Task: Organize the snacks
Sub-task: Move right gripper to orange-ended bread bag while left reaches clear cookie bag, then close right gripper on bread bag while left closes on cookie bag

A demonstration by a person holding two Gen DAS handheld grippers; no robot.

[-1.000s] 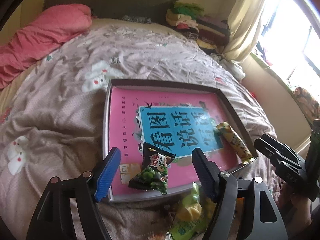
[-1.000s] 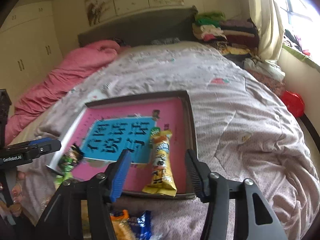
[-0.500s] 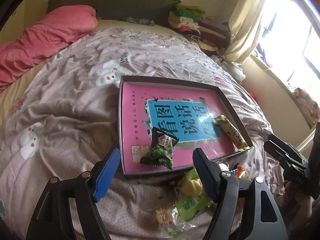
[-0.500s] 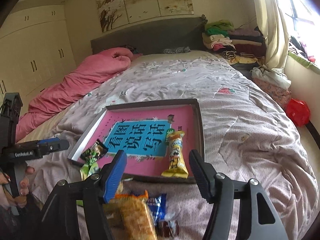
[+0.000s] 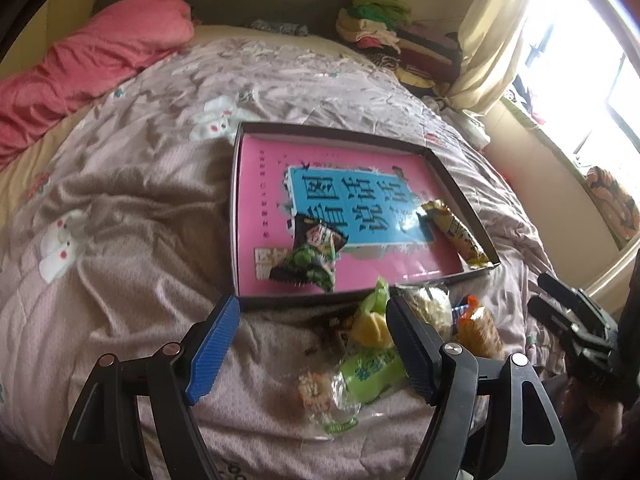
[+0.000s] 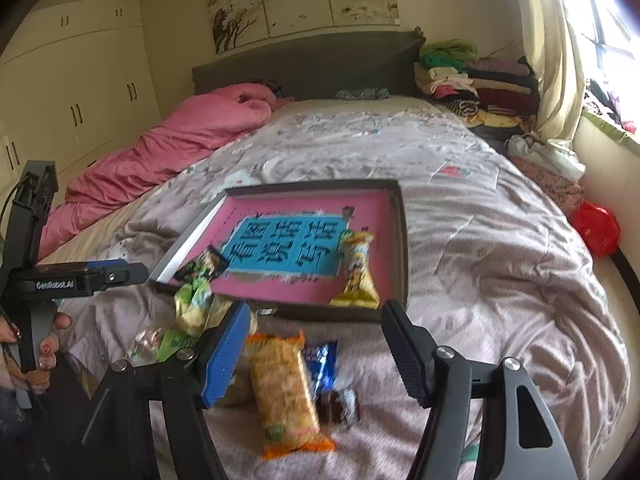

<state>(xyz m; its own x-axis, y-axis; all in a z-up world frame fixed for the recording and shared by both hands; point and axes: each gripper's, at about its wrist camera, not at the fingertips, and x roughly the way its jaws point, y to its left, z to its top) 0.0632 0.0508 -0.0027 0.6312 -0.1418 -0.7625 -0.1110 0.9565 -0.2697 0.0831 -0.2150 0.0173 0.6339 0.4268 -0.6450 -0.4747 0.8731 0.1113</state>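
1. Two snacks already lie in the tray on the bed: a dark green packet near its front left corner and a yellow bar by its right wall.
2. The rest sit in a loose heap on the quilt just in front of the tray. I count an orange-edged biscuit pack, a blue wrapper beside it, a small dark sweet, a green-and-yellow bag and a clear-wrapped round cake. More may be hidden underneath; I cannot tell.
3. The left gripper hangs over the heap's left side, its fingers apart and nothing between the pads.
4. The right gripper hangs over the biscuit pack with its fingers opening; the pack shows in the gap below them, but the pads do not touch it.
5. Handling, as I judge it: all are light, crinkly film packs, slippery and easily crushed. The biscuit pack looks the stiffest; take it across its narrow width at mid-length, lightly, so the contents do not crack. The soft green bag is better pinched at its bunched top, and the small sweet at its body.
6. The soft quilt gives under pressure, so fingers pushed down may catch cloth with the wrapper.
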